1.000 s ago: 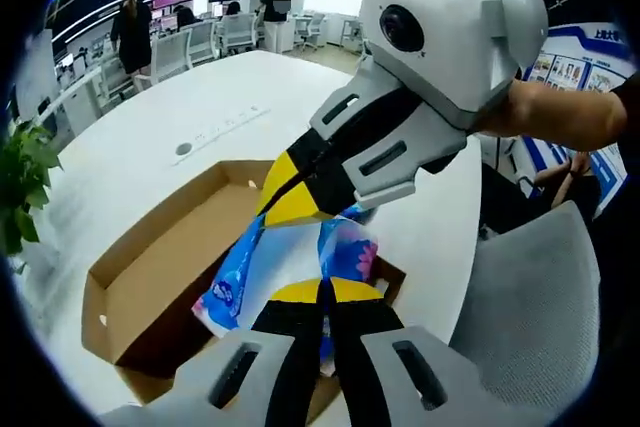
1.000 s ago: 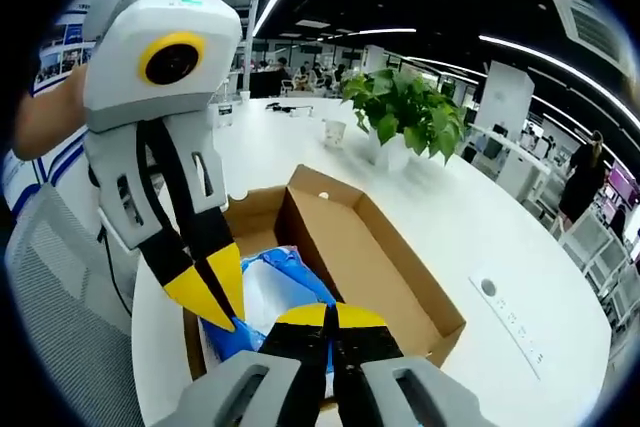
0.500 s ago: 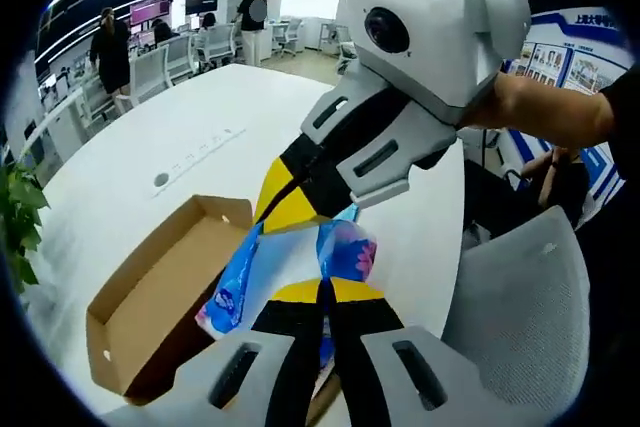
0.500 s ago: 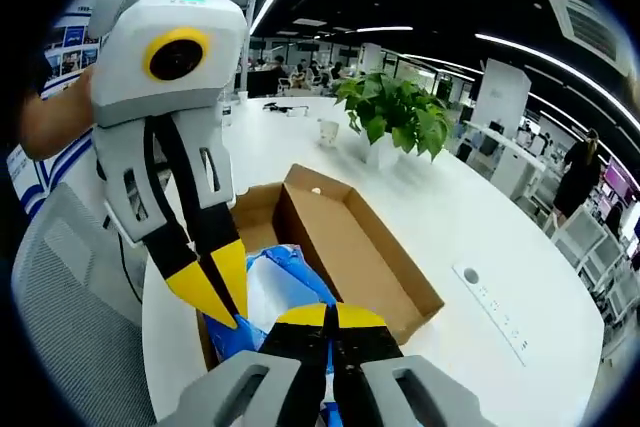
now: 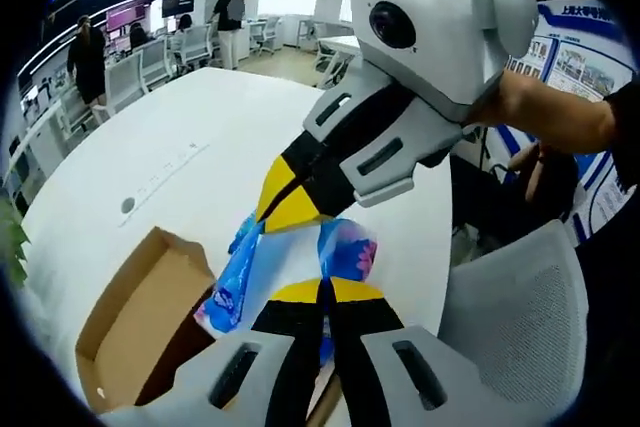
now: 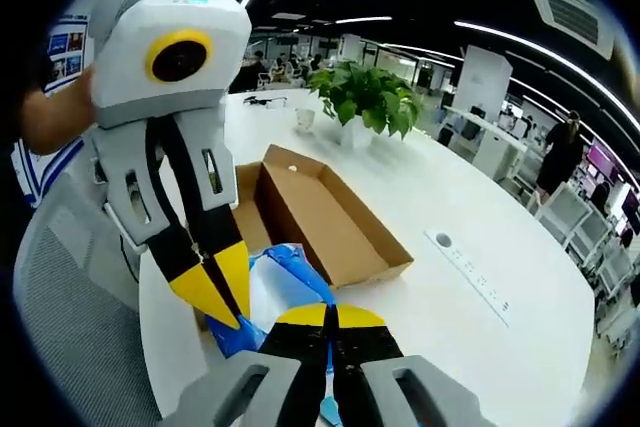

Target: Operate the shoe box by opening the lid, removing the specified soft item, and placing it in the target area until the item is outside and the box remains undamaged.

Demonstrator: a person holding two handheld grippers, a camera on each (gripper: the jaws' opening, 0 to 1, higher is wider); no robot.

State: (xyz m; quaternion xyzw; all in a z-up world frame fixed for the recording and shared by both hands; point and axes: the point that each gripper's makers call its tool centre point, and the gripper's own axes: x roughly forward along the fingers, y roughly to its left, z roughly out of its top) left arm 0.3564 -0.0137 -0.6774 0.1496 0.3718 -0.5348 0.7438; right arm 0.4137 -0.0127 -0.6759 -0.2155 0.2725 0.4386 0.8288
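Note:
A blue plastic soft pack [image 5: 345, 247] hangs in the air between both grippers, above and beside the open brown shoe box [image 5: 135, 327]. My left gripper [image 5: 325, 292] is shut on the pack's lower edge. My right gripper [image 5: 288, 205] comes in from the upper right and is shut on its top. In the right gripper view the pack [image 6: 285, 282] sits between my right gripper [image 6: 328, 315] and the left gripper [image 6: 218, 297], both pinching it. The box [image 6: 325, 222] lies open on the white table [image 6: 480, 237] behind it.
A grey mesh chair [image 5: 520, 317] stands close to the table edge. A potted plant [image 6: 365, 97] and a cup [image 6: 304, 119] stand at the far end. A socket strip [image 6: 470, 272] is set into the tabletop. People stand among desks in the background.
Both grippers have risen with the pack held between them. The box now lies lower and farther off, and the pack is out of it.

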